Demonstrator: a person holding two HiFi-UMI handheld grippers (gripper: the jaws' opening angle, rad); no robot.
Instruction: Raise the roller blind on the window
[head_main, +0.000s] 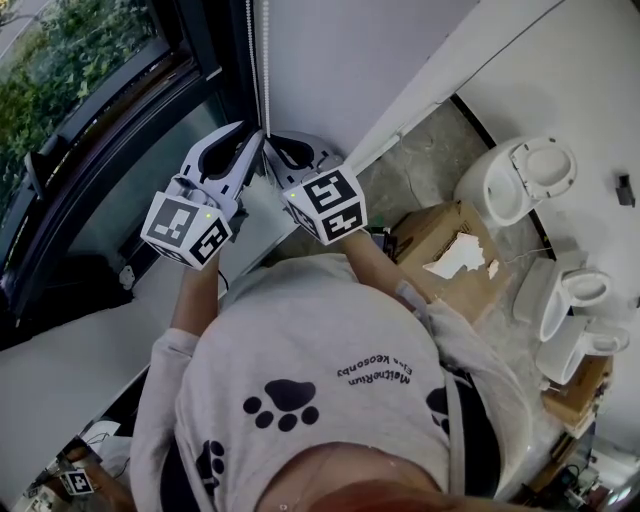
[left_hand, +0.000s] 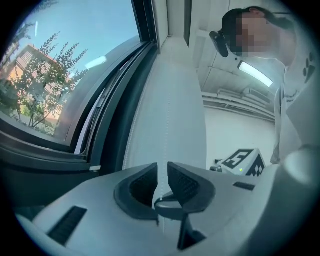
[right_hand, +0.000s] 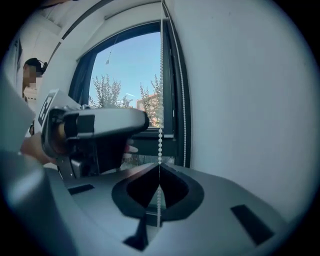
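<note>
**Two hand-held grippers at the bead chain of a window blind**

A white wall (head_main: 350, 60) was shown beside a dark-framed window (head_main: 100, 130), through whose glass trees (right_hand: 107, 92) were visible. In the head view, the foreground was filled by the person's grey shirt (head_main: 300, 380). To the right, a cardboard box (head_main: 440, 250) and white toilets (head_main: 525, 180) were set on the floor (head_main: 430, 160).

The two grippers were raised at the window's edge with their tips close together. The right gripper (right_hand: 160, 166) was clamped on the bead chain (right_hand: 160, 135): its tips were brought together on the strand, which was seen running down through them. The left gripper (left_hand: 162, 169) was held with its jaws a little apart. A strand of the chain was passed through the gap and was not seen to be pinched.

The chain was hung in two strands along the right side of the window, just in front of the wall. The cloth of the blind could not be made out in any view.
</note>
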